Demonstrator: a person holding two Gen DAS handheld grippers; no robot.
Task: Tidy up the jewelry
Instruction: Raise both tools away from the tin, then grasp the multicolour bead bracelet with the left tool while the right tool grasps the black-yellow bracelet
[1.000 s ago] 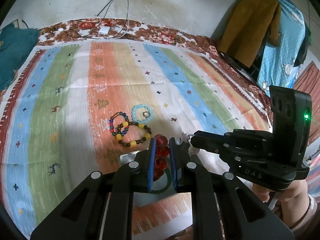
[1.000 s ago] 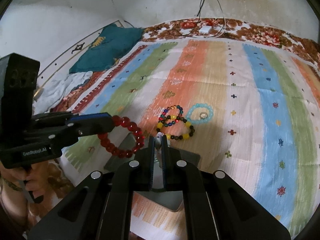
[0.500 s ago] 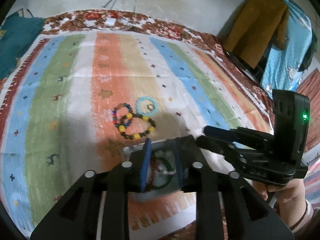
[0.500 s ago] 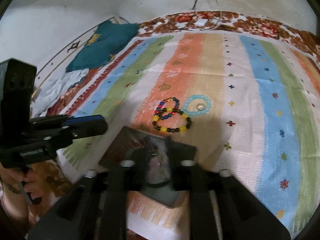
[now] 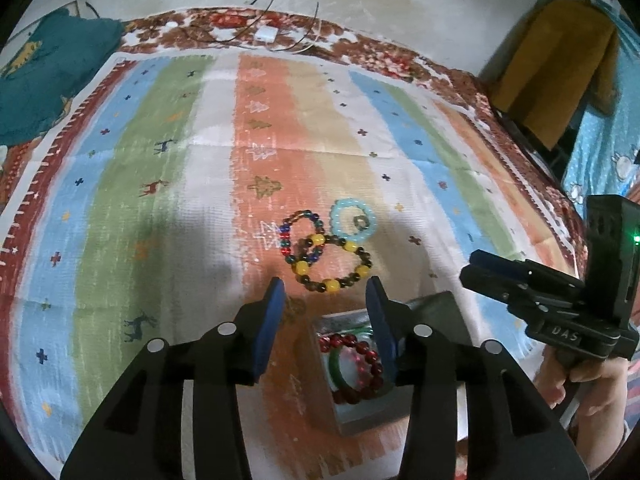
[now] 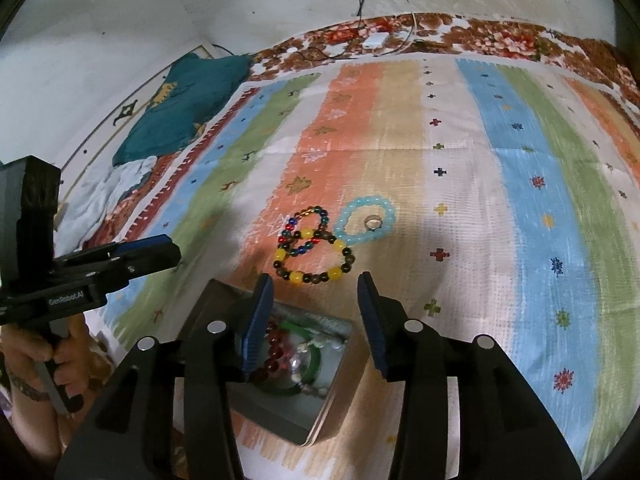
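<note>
An open metal tin [image 5: 362,420] [image 6: 280,420] on the striped cloth holds a red bead bracelet [image 5: 352,395] [image 6: 276,338] and a green bangle [image 5: 334,364] [image 6: 316,360]. Just beyond it lie a yellow-and-brown bracelet [image 5: 362,270] [image 6: 296,278], a multicolour bracelet [image 5: 285,240] [image 6: 322,214] and a light blue bracelet [image 5: 352,202] [image 6: 366,200] with a small ring [image 5: 362,222] [image 6: 374,222] inside. My left gripper [image 5: 325,285] [image 6: 168,248] and right gripper [image 6: 314,280] [image 5: 480,268] hover over the tin's far edge, jaws opening, nothing between them.
A striped cloth [image 5: 160,240] covers the bed. A teal cushion [image 5: 48,80] lies at the far left. A white charger with cables [image 5: 266,34] sits by the wall. Clothes hang on a rack [image 5: 560,60] at the right. A person's hands hold both gripper handles.
The left gripper held the red bracelet a second ago; the bracelet now lies in the tin. Both grippers' jaws went from shut to open and moved forward and down towards the loose bracelets.
</note>
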